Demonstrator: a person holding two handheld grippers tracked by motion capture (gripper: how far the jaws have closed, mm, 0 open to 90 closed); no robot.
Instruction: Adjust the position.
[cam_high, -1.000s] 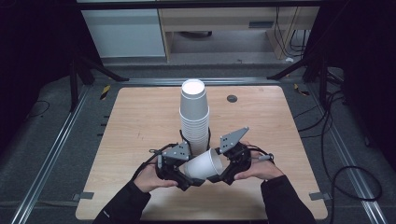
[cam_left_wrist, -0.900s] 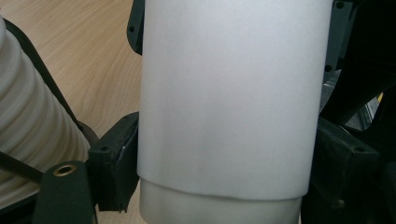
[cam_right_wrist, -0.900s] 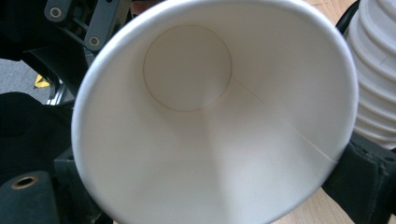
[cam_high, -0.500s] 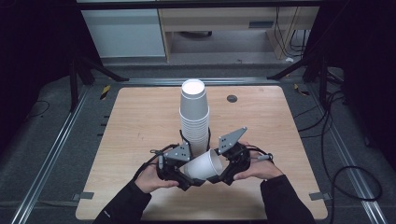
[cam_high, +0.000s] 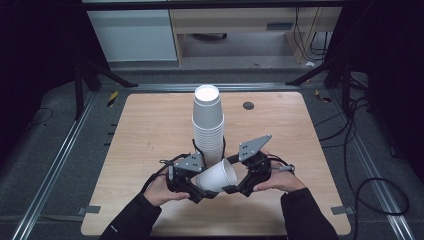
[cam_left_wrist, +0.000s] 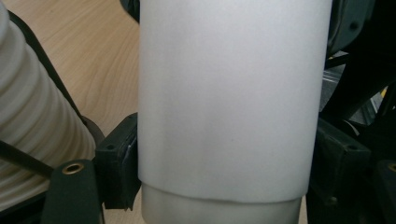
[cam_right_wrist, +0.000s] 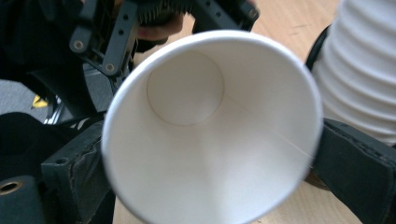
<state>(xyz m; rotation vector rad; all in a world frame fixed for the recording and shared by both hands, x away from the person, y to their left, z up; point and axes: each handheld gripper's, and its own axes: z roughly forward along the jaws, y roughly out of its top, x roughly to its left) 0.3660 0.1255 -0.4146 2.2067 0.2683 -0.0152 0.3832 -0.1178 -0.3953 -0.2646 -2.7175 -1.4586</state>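
Currently a single white paper cup lies on its side in the air just above the near part of the table, gripped at both ends. Left gripper has its jaws closed against the cup's sides near the base; in the left gripper view the cup wall sits tight between the two black pads. Right gripper clamps the rim end; the right gripper view looks straight into the open mouth, a jaw on each side of the rim.

Progress, as I judge it: one cup is off the tall stack of cups and is held by both tools, apparently mid-handover or being worked free of a second cup, since a lighter band shows below the wall in the left gripper view. No separated cup stands on the table, so most of the stack remains to do.

Surface: light wood tabletop, bare but for the stack and a small dark disc towards the far right. Room: dark surround, grey floor, metal rails at each side, cables at right, pale cabinets beyond
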